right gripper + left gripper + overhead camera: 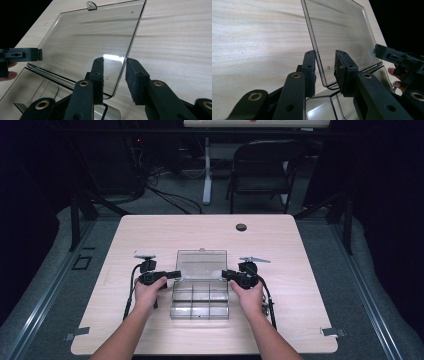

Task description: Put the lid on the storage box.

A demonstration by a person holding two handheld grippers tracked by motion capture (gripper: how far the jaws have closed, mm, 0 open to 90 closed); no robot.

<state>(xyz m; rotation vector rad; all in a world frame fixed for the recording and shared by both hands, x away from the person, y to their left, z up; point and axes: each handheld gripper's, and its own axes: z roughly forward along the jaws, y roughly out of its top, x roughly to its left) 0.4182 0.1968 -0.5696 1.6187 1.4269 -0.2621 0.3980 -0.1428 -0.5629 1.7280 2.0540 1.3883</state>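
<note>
Fingers [309, 66] of L gripper [325, 62]: found apart, unclamped, astride L edge of clear lid [342, 30] nr hinge, w/ gap at one pad. Same for R gripper [113, 68]: loose astride lid's R edge. Saw lid raised, tilted toward far side, above compartment box [199, 301], mid wooden table [150, 230], btw both grippers.

pale wood table [150, 330] on grey floor [340, 260]; black folding chair [262, 167] and white post [207, 170] behind; cables [165, 190], possibly equipment, in dark surroundings.
</note>
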